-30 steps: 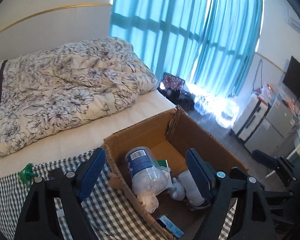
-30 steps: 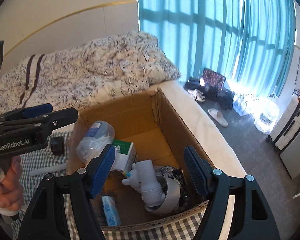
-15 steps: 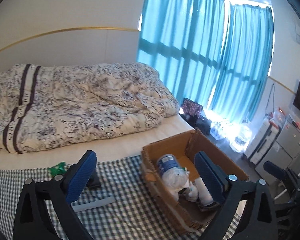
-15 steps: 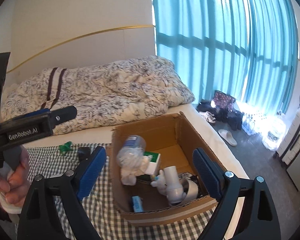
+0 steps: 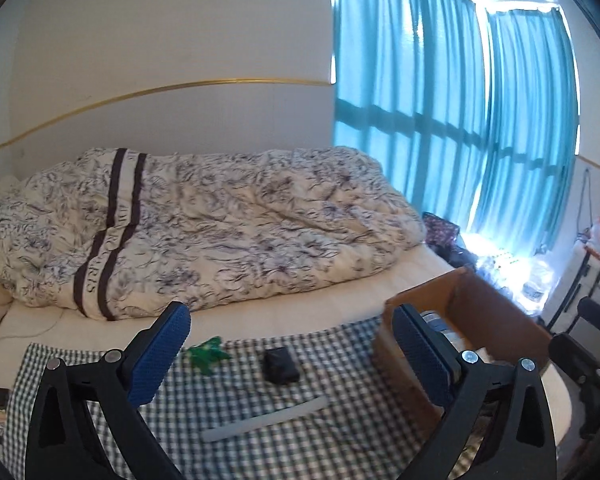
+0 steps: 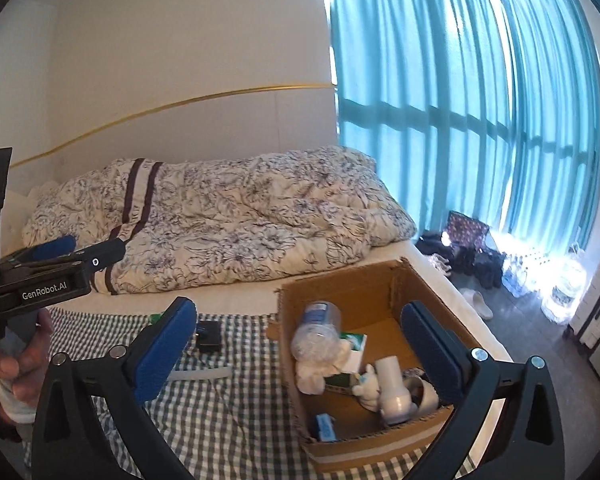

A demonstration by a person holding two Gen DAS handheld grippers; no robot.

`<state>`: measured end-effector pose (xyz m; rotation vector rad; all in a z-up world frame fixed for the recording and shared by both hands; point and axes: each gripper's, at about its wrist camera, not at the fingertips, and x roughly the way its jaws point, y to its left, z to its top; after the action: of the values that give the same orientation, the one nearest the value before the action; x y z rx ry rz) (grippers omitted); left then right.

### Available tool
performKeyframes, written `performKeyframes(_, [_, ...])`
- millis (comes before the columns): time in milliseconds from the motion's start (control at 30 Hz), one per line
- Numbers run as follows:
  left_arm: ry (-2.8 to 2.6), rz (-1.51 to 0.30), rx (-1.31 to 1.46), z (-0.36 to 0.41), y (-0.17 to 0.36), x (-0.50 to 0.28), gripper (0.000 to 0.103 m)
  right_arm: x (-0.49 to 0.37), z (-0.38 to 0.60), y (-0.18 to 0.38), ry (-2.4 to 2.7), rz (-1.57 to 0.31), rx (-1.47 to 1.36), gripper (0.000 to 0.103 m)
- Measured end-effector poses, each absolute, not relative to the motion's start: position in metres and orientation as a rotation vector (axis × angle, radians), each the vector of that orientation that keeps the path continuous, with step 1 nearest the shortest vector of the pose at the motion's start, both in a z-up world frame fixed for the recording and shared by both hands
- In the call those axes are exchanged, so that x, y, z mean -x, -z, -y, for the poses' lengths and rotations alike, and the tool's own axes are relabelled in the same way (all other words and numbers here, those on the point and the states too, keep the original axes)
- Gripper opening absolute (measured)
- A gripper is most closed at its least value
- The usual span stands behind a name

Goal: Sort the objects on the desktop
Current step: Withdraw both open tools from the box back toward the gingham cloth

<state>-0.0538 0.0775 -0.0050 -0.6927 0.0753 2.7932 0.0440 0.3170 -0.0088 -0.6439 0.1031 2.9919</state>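
Note:
A cardboard box stands on the checked cloth at the right and holds a clear bottle, a white figure, a white tube and other small items. In the left wrist view the box is at the right. On the cloth lie a small black object, a green toy and a grey strip. My left gripper is open and empty above the cloth. My right gripper is open and empty above the box's left side.
A flowered quilt covers the bed behind the cloth. Blue curtains hang at the right. Shoes and bags lie on the floor beside the bed. The left gripper's body and a hand show at the right wrist view's left edge.
Both grippers have pulled up and back from the box. The left one has swung left, so the cloth with the black object, green toy and grey strip came into view.

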Motion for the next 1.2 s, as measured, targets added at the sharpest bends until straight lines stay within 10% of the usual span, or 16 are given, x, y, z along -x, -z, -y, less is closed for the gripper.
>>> performKeyframes(1200, [-2.785,-0.201,1.106,0.023,0.152,0.191,0.103,0.096,-0.2,0.109,-3.143,0.063,0.958,0.103])
